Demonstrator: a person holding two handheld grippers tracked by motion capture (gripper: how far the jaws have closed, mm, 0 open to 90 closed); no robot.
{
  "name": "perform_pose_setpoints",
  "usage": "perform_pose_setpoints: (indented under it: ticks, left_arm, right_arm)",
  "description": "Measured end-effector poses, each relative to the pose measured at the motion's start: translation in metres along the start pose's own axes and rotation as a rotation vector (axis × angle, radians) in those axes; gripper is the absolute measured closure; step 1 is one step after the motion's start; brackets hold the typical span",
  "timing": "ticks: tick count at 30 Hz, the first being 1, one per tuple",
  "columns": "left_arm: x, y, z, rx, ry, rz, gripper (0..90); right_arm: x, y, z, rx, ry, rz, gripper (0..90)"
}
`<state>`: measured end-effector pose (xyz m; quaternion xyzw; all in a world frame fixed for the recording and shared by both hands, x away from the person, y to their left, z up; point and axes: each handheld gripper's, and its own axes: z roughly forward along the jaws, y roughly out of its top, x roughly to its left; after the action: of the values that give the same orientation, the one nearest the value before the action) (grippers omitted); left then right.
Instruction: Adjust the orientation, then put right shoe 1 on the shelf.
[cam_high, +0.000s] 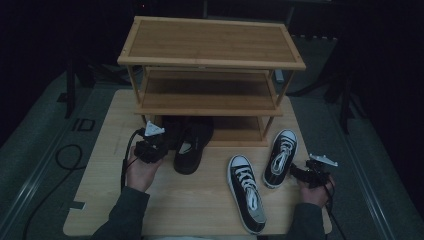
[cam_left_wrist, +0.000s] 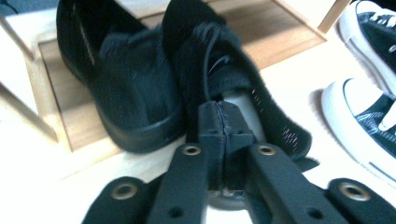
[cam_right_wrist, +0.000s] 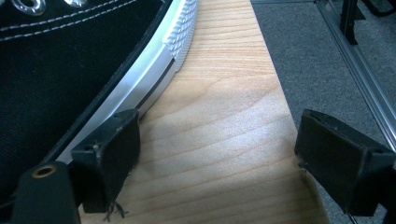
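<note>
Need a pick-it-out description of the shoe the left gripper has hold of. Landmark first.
Start at the three-tier wooden shoe rack at the back of the table. At its bottom shelf, left of centre, sit two black shoes; take the black slip-on whose heel sticks out onto the table. Unlike the two white-laced sneakers to its right, it is all black, and the left gripper is shut on its heel rim.

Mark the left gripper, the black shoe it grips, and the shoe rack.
left gripper (cam_left_wrist: 225, 133), left gripper view, where the shut jaw tips meet.
black shoe (cam_high: 192, 145), high view, on its upper.
shoe rack (cam_high: 210, 41), high view, on the bare top shelf.
</note>
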<state>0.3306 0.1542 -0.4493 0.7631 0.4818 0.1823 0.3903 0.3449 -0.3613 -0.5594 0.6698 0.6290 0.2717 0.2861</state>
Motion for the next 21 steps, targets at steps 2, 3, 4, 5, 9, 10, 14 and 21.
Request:
perform_pose_setpoints:
  ticks: [2, 3, 4, 5, 9, 10, 14, 21]
  left_arm:
    - [0.003, -0.005, 0.001, 0.008, 0.000, -0.012, 89.7]
    - [0.004, -0.008, 0.001, 0.008, -0.002, -0.020, 89.8]
    - [0.005, -0.010, 0.001, 0.012, -0.001, -0.022, 89.8]
    - [0.006, -0.012, 0.001, 0.017, -0.002, -0.023, 89.8]
    - [0.009, -0.018, 0.004, 0.027, 0.000, -0.033, 89.7]
    - [0.009, -0.021, 0.005, 0.035, 0.003, -0.033, 89.7]
    - [0.009, -0.024, 0.009, 0.045, 0.015, -0.028, 89.7]
    - [0.011, -0.038, 0.017, 0.088, 0.015, -0.019, 89.7]
  right_arm:
    - [0.000, 0.000, 0.000, 0.000, 0.000, 0.000, 14.2]
    - [0.000, 0.000, 0.000, 0.000, 0.000, 0.000, 14.2]
    - [0.000, 0.000, 0.000, 0.000, 0.000, 0.000, 14.2]
    - [0.000, 0.000, 0.000, 0.000, 0.000, 0.000, 14.2]
    - [0.000, 0.000, 0.000, 0.000, 0.000, 0.000, 14.2]
    - [0.000, 0.000, 0.000, 0.000, 0.000, 0.000, 14.2]
    - [0.000, 0.000, 0.000, 0.000, 0.000, 0.000, 14.2]
    - [0.000, 0.000, 0.000, 0.000, 0.000, 0.001, 14.2]
